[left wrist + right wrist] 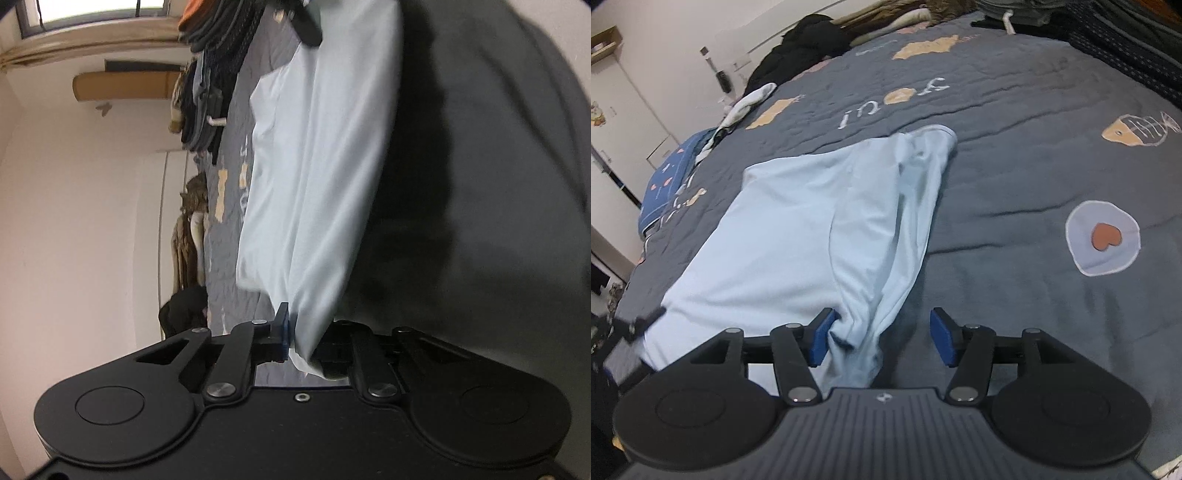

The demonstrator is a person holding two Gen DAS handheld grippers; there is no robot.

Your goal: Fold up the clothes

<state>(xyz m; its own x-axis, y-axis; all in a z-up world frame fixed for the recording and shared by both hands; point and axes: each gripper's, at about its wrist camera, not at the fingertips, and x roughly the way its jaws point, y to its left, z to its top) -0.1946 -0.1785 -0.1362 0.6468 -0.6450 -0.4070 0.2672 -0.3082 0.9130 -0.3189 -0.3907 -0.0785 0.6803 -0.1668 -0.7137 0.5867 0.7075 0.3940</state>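
Light blue garment (820,229): spread across the grey patterned bedspread (1015,177), centre-left of the right wrist view. My left gripper (299,339): clamped on its edge, bottom centre. My right gripper (881,338): fingers wide apart, bunched corner lying between them, left pad (822,339) touching cloth.

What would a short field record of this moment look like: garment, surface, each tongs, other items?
garment: light blue shirt, partly gathered, lying on the bed
surface: grey quilt with fish and egg patches
left tongs: shut on the shirt's edge
right tongs: open, a bunched fold of shirt between the pads
other items: dark clothes pile at the far edge; blue pillow
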